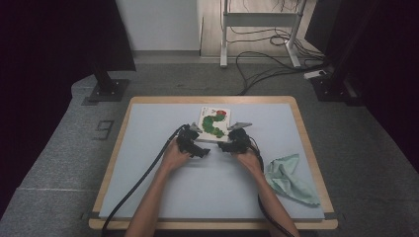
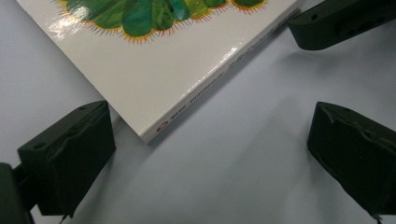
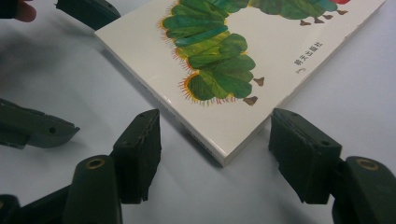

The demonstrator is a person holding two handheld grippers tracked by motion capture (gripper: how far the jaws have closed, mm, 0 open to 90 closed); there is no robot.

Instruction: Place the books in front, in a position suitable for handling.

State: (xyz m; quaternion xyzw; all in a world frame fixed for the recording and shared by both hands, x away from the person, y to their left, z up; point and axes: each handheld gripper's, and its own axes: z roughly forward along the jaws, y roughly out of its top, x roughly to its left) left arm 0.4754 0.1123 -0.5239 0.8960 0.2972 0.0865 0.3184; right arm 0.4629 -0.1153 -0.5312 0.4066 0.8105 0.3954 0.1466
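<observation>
Right tool [image 3: 215, 144]: jaws parted, straddling near corner of book [image 3: 233, 70], pads apparently clear of it. Left tool [image 2: 205, 154]: released, beside other near corner. Book flat on counter [image 1: 148, 163]; spine print illegible. Cloth [image 1: 289, 177] at right.

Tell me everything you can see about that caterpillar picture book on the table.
The picture book is a thin, glossy white hardcover showing a green caterpillar with a red head. It lies flat and closed, cover up, turned askew on the pale blue table mat. Small print runs along its spine. Nothing grips it: one corner sits between the right gripper's open jaws.
</observation>
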